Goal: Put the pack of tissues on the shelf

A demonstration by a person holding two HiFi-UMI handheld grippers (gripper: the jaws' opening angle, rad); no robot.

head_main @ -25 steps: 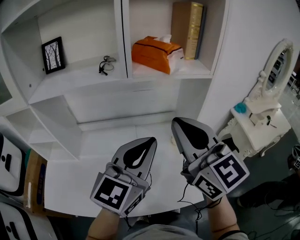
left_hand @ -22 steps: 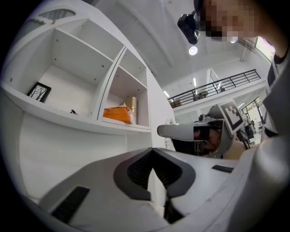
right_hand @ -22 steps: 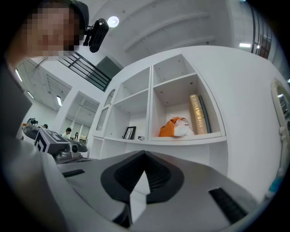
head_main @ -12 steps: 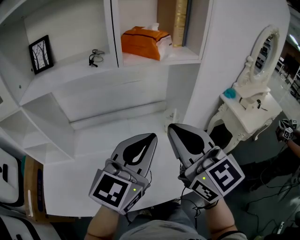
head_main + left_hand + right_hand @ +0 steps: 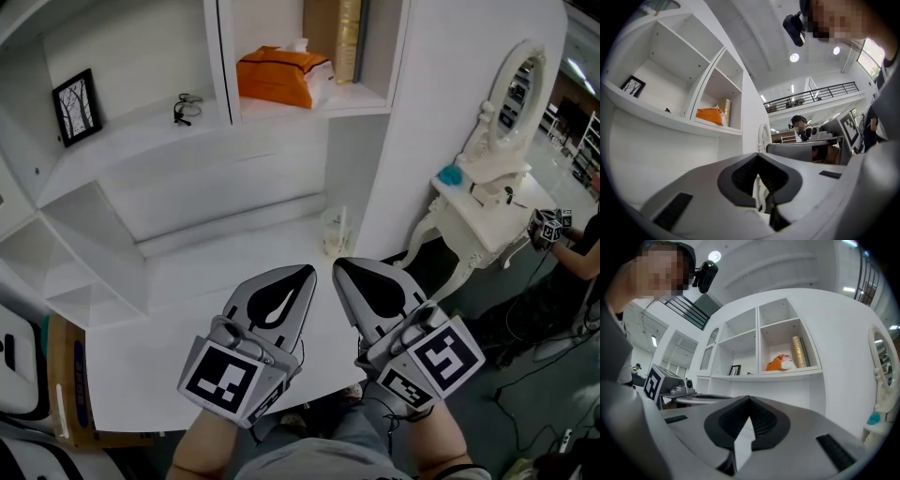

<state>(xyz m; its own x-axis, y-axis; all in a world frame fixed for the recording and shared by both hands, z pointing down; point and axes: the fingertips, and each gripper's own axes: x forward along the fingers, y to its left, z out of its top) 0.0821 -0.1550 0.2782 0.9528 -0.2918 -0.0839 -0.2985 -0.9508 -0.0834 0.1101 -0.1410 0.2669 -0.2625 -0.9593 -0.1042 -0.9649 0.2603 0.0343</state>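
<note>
The orange pack of tissues lies in the right upper shelf compartment, next to an upright book. It also shows small in the left gripper view, pack, and in the right gripper view, pack. Both grippers hover side by side over the white desk, well below and in front of the shelf. My left gripper is shut with nothing in it, its tips meeting. My right gripper is shut and empty too, jaws pressed together.
A framed picture and a pair of glasses sit in the left compartment. A small clear object stands at the desk's back right corner. A white vanity with mirror stands to the right, and another person beyond it.
Both grippers have drawn back and down from the shelf, staying shut and empty. The shelf has slid up and left in view. The tissue pack has not moved.
</note>
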